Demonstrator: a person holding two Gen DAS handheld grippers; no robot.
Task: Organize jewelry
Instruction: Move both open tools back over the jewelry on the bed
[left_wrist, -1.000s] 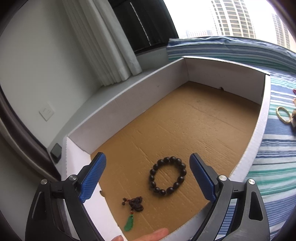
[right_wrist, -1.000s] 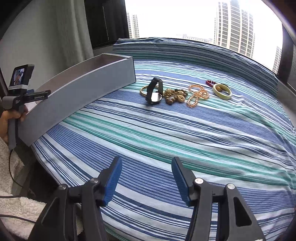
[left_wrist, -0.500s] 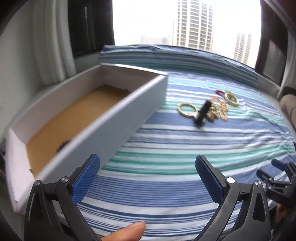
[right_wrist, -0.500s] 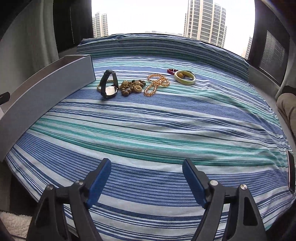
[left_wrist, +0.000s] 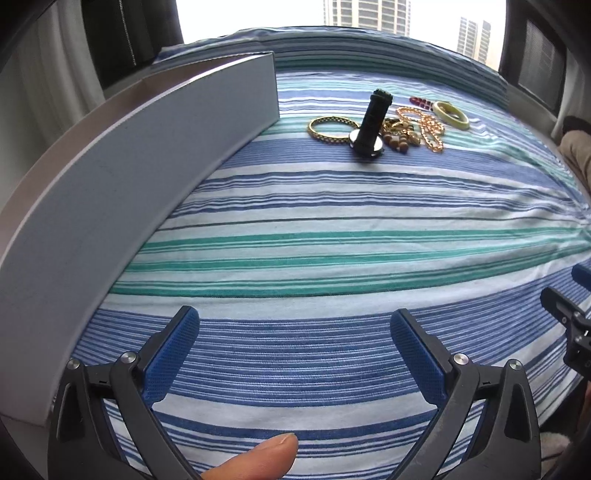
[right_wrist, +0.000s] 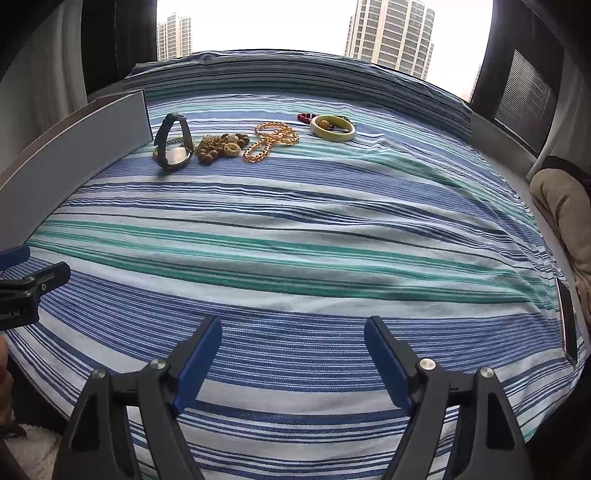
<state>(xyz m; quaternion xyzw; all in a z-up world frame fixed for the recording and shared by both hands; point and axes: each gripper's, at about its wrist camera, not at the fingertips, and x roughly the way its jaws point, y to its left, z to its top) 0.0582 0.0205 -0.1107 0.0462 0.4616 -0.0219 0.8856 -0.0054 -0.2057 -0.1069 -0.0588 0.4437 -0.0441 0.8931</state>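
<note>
Jewelry lies in a cluster at the far side of the striped bed: a black watch (left_wrist: 370, 125) (right_wrist: 173, 142), a gold bangle (left_wrist: 330, 127), wooden beads (left_wrist: 400, 138) (right_wrist: 221, 146), an amber bead necklace (left_wrist: 428, 125) (right_wrist: 273, 140), a pale bangle (left_wrist: 451, 115) (right_wrist: 333, 128) and red beads (right_wrist: 304, 117). The grey box (left_wrist: 110, 177) (right_wrist: 74, 147) stands along the left. My left gripper (left_wrist: 293, 339) is open and empty near the bed's front. My right gripper (right_wrist: 293, 350) is open and empty, also far from the jewelry.
The striped bedcover (right_wrist: 314, 240) spans both views. The right gripper's tip (left_wrist: 569, 310) shows at the left view's right edge; the left gripper's tip (right_wrist: 26, 280) shows at the right view's left edge. A beige cloth (right_wrist: 565, 210) lies at right.
My left gripper has swung from over the box interior to the right, now facing the bed and jewelry. My right gripper has turned right too, centring the bed. Both stay open.
</note>
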